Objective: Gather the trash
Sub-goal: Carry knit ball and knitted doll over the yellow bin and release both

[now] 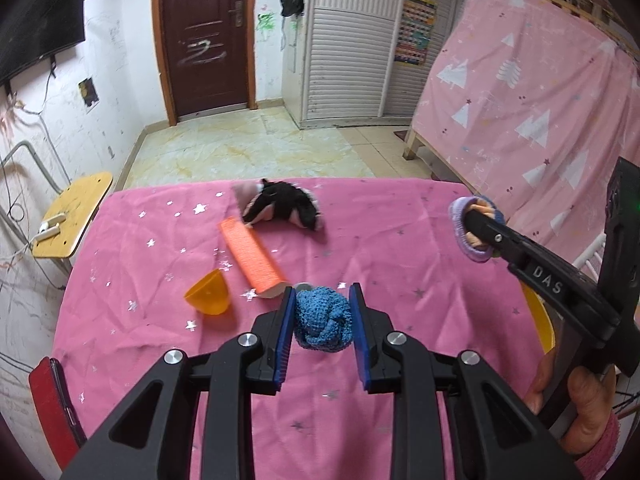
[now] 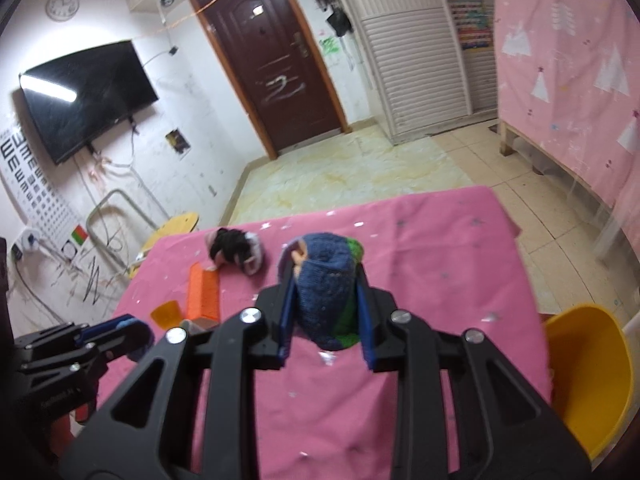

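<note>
My left gripper [image 1: 322, 300] is shut on a light blue knitted ball [image 1: 322, 320] just above the pink tablecloth [image 1: 400, 264]. My right gripper [image 2: 323, 276] is shut on a rolled knitted piece in dark blue, green and purple [image 2: 324, 300], held above the table; it also shows in the left wrist view [image 1: 474, 232] at the right. On the cloth lie a black and pink fuzzy item [image 1: 282, 208], an orange brush-like block [image 1: 252, 256] and an orange plastic cup [image 1: 210, 294] on its side.
A yellow tub [image 2: 588, 376] stands at the table's right side. A red chair [image 1: 52, 404] is at the near left and a wooden stool [image 1: 74, 216] by the left wall. A pink-draped bed frame [image 1: 528, 100] stands to the right.
</note>
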A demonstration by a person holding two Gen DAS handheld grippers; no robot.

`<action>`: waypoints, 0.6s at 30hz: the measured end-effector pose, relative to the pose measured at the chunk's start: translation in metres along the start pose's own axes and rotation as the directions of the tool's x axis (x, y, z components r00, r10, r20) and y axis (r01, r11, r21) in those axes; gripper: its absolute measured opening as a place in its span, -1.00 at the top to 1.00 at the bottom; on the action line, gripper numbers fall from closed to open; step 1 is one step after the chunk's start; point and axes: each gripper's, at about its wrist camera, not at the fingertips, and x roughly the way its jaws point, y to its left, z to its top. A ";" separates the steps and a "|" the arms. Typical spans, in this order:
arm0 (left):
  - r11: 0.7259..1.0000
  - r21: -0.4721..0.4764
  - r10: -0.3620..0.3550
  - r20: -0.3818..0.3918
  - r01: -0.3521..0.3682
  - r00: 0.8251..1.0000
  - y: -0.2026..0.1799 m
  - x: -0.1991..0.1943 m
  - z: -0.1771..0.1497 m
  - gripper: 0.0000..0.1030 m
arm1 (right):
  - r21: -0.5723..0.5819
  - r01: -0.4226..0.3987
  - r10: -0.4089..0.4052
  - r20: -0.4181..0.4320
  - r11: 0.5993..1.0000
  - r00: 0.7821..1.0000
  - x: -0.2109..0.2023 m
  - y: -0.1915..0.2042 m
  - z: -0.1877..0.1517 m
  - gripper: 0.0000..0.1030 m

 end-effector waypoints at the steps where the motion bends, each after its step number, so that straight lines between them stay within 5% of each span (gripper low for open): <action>1: 1.000 0.009 -0.003 0.001 0.003 1.000 -0.005 0.000 0.000 0.63 | 0.005 0.006 -0.006 0.006 1.000 1.000 -0.004 -0.005 0.000 0.50; 18: 0.981 0.176 -0.076 -0.020 0.079 0.997 -0.107 0.006 -0.003 0.63 | 0.163 0.146 -0.160 0.074 0.976 0.984 -0.069 -0.115 -0.021 0.50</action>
